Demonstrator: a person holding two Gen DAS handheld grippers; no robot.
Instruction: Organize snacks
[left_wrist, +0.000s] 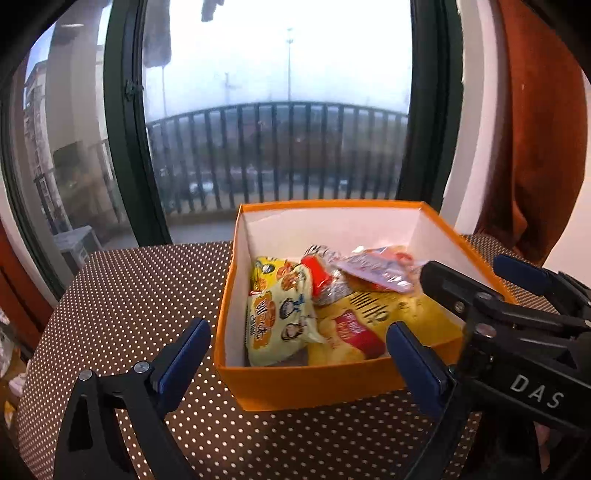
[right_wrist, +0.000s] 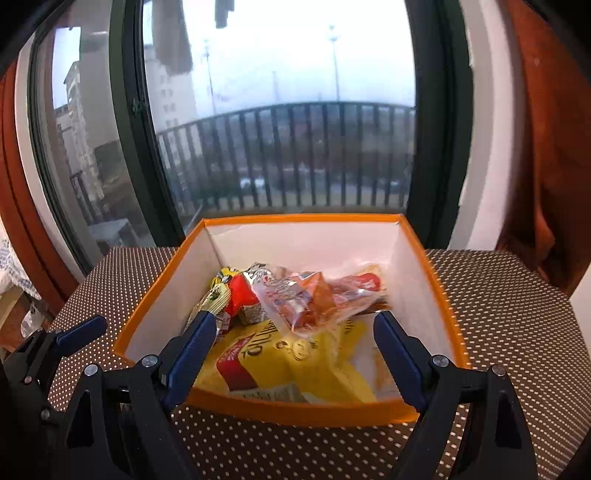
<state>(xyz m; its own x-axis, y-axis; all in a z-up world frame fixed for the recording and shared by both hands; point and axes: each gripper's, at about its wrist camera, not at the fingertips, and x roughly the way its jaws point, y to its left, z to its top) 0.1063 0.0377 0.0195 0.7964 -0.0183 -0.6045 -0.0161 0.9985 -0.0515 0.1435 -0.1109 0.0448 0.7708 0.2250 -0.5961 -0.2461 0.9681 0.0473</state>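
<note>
An orange box with white inner walls stands on the dotted table; it also shows in the right wrist view. Inside lie a yellow chip bag, a pale yellow cartoon packet, a red-and-silver packet and a clear packet of orange snacks. My left gripper is open and empty, over the box's near left corner. My right gripper is open and empty above the box's near edge; it also shows in the left wrist view.
The table has a brown cloth with white dots. A large window with a balcony railing is behind. A rust-coloured curtain hangs at the right. Some clutter lies at the far left below the table.
</note>
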